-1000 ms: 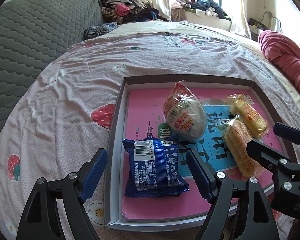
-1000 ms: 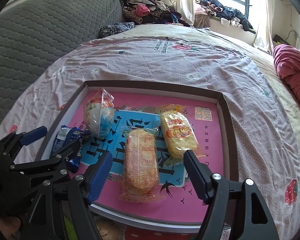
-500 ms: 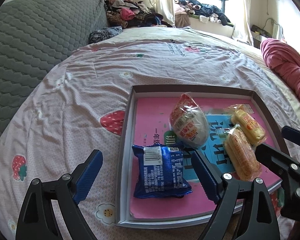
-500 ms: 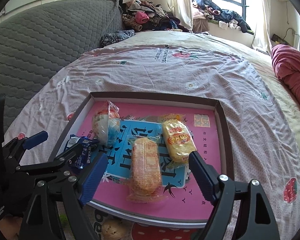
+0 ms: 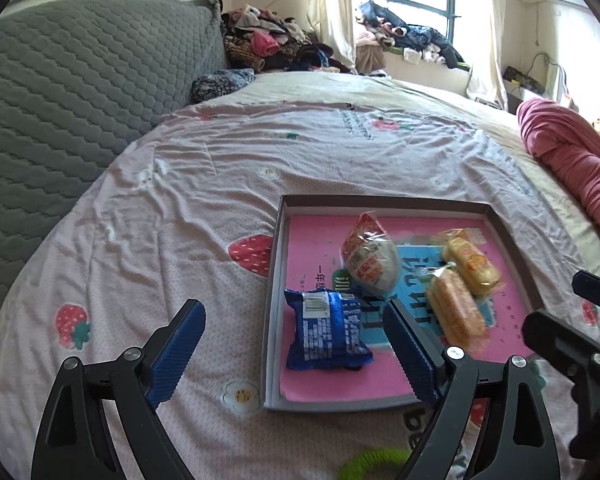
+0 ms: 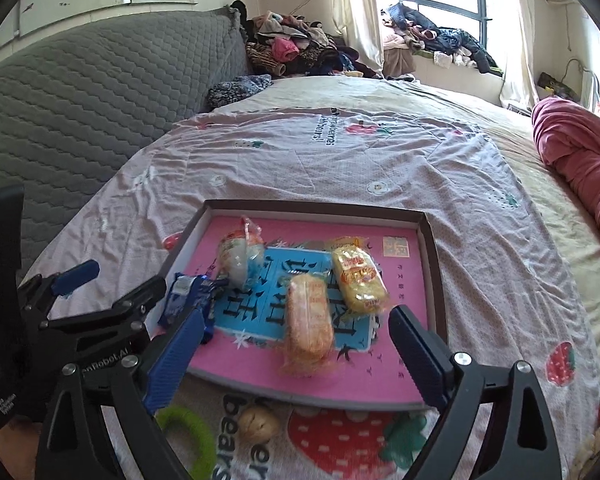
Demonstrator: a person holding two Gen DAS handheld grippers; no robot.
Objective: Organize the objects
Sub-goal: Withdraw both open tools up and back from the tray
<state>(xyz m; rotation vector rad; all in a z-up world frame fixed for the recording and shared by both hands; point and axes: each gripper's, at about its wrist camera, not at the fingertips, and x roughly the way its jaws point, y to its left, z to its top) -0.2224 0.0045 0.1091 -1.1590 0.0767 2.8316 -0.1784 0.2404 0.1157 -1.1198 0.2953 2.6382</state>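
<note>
A shallow cardboard box lid [image 5: 388,201] with a pink printed floor lies on the bed's strawberry-print sheet [image 5: 204,216], and all four snack packets sit inside it. The blue packet [image 5: 326,330] lies in the near left corner, close to the left wall. Behind it stands the round clear-wrapped bun [image 5: 370,254]. To the right, two long yellow cake packets lie side by side: the orange-toned cake [image 6: 309,316] nearer, the yellow cake [image 6: 359,280] farther and toward the right wall, with a strip of bare pink floor between them and that wall.

The left tongs [image 5: 296,348] hang above the lid's near left corner, wide apart and gripping nothing; their jaws have just been opening, and the blue packet shows in the gap below them, untouched. One blue pad is over the sheet outside the lid, the other over the lid's floor. The right tongs [image 6: 296,356] are likewise spread wide and empty, jaws having just been opening, framing the orange-toned cake from above without contact.

On the sheet, near the lid's front rim, lie a green ring [image 6: 190,440] and a small tan ball [image 6: 258,424]. Beyond the lid's far rim the sheet runs bare toward a grey quilted headboard [image 5: 80,92] on the left and a rolled pink blanket [image 5: 568,160] on the right.
</note>
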